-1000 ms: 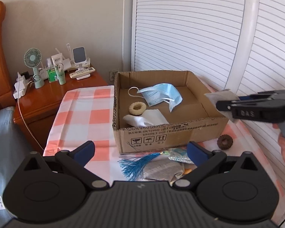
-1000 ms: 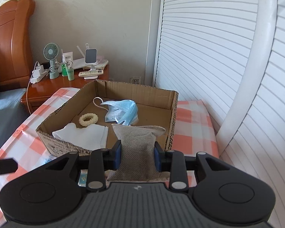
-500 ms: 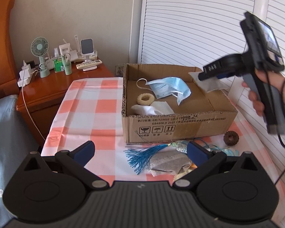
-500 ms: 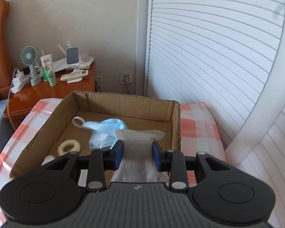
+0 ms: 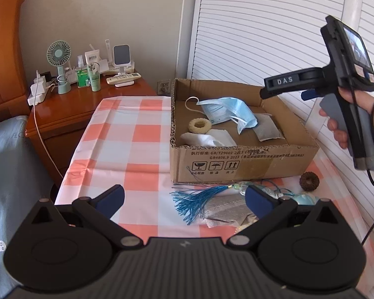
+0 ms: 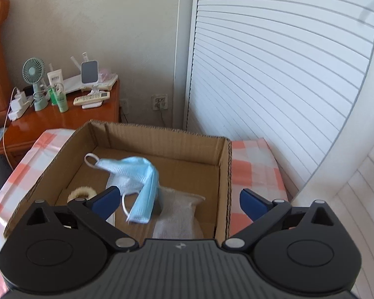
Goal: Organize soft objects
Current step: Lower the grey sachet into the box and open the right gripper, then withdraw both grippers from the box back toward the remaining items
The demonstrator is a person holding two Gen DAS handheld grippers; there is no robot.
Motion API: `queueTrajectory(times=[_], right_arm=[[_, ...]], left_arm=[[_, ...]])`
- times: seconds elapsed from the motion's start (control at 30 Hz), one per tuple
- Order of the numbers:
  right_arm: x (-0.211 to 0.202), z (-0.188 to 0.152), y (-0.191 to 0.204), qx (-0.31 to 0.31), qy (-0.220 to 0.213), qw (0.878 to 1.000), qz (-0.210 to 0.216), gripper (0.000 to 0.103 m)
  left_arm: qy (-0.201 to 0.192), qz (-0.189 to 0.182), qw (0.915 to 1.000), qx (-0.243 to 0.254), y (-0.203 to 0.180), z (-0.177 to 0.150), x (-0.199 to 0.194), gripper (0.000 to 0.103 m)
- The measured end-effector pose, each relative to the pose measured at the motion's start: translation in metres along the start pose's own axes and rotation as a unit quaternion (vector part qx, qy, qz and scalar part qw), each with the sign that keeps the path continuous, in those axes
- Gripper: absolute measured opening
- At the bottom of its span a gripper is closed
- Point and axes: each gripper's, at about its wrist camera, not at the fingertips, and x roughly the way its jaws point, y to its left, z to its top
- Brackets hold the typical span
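Observation:
A cardboard box (image 5: 241, 160) stands on the checked tablecloth (image 5: 127, 137). Inside lie a blue face mask (image 5: 227, 111), a cream ring (image 5: 199, 125), a white cloth (image 5: 209, 138) and a grey pouch (image 5: 266, 130), which also shows in the right wrist view (image 6: 177, 214). My right gripper (image 6: 179, 200) is open and empty above the box (image 6: 162, 139); it shows in the left wrist view (image 5: 274, 87). My left gripper (image 5: 184, 199) is open and empty over the cloth in front of the box. Near it lie a blue tassel (image 5: 197, 199), a second grey pouch (image 5: 227, 210) and a brown ring (image 5: 309, 179).
A wooden nightstand (image 5: 69, 102) at the back left holds a small fan (image 5: 59, 64), bottles, a remote and chargers. White louvred doors (image 5: 261, 30) rise behind and to the right. Grey bedding (image 5: 7, 164) lies at the left. A light blue item (image 5: 305, 198) lies by my right finger.
My right gripper has opened and let go of the grey pouch, which now lies in the box beside the mask. My left gripper has pulled back a little.

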Motion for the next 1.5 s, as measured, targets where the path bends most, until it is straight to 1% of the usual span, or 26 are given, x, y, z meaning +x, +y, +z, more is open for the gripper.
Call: queueTrajectory(times=[0.2, 0.4, 0.5, 0.63, 0.77, 0.87, 1.03, 1.1, 1.17, 1.33, 1.5], right_arm=[[-0.016, -0.021, 0.001, -0.009, 0.008, 1.000, -0.002, 0.103], [-0.037, -0.050, -0.003, 0.006, 0.006, 1.000, -0.002, 0.103], [-0.051, -0.072, -0.004, 0.004, 0.001, 1.000, -0.010, 0.103], [-0.065, -0.103, -0.008, 0.017, 0.003, 1.000, -0.001, 0.103], [-0.075, -0.133, -0.009, 0.031, 0.008, 0.999, 0.004, 0.103], [-0.080, -0.151, -0.007, 0.032, 0.013, 0.999, 0.011, 0.103], [-0.082, -0.175, 0.000, 0.007, 0.025, 1.000, 0.000, 0.103], [-0.077, -0.182, 0.003, -0.012, 0.036, 0.999, -0.011, 0.103], [-0.076, -0.188, 0.003, -0.018, 0.039, 0.999, -0.022, 0.103], [-0.078, -0.195, -0.008, 0.000, 0.044, 0.999, -0.013, 0.103], [-0.076, -0.203, -0.014, -0.004, 0.057, 0.998, -0.007, 0.103]], left_arm=[[-0.007, 0.000, 1.0000, 0.006, -0.005, 0.000, -0.006, 0.102], [-0.009, 0.001, 0.9999, 0.015, -0.005, -0.001, -0.010, 0.102], [-0.009, 0.002, 0.9997, 0.021, -0.006, -0.002, -0.011, 0.102], [-0.006, 0.000, 0.9997, 0.023, -0.005, -0.005, -0.008, 0.102], [0.006, -0.007, 0.9995, 0.030, -0.008, -0.010, -0.002, 0.102], [0.017, -0.010, 0.9991, 0.037, -0.012, -0.014, 0.003, 0.102], [0.029, -0.014, 0.9982, 0.051, -0.020, -0.020, 0.008, 0.102], [0.034, -0.014, 0.9977, 0.057, -0.023, -0.021, 0.010, 0.102], [0.035, -0.015, 0.9973, 0.063, -0.026, -0.022, 0.010, 0.102], [0.043, -0.048, 0.9959, 0.064, -0.036, -0.024, 0.014, 0.102], [0.053, -0.073, 0.9915, 0.094, -0.060, -0.028, 0.027, 0.102]])
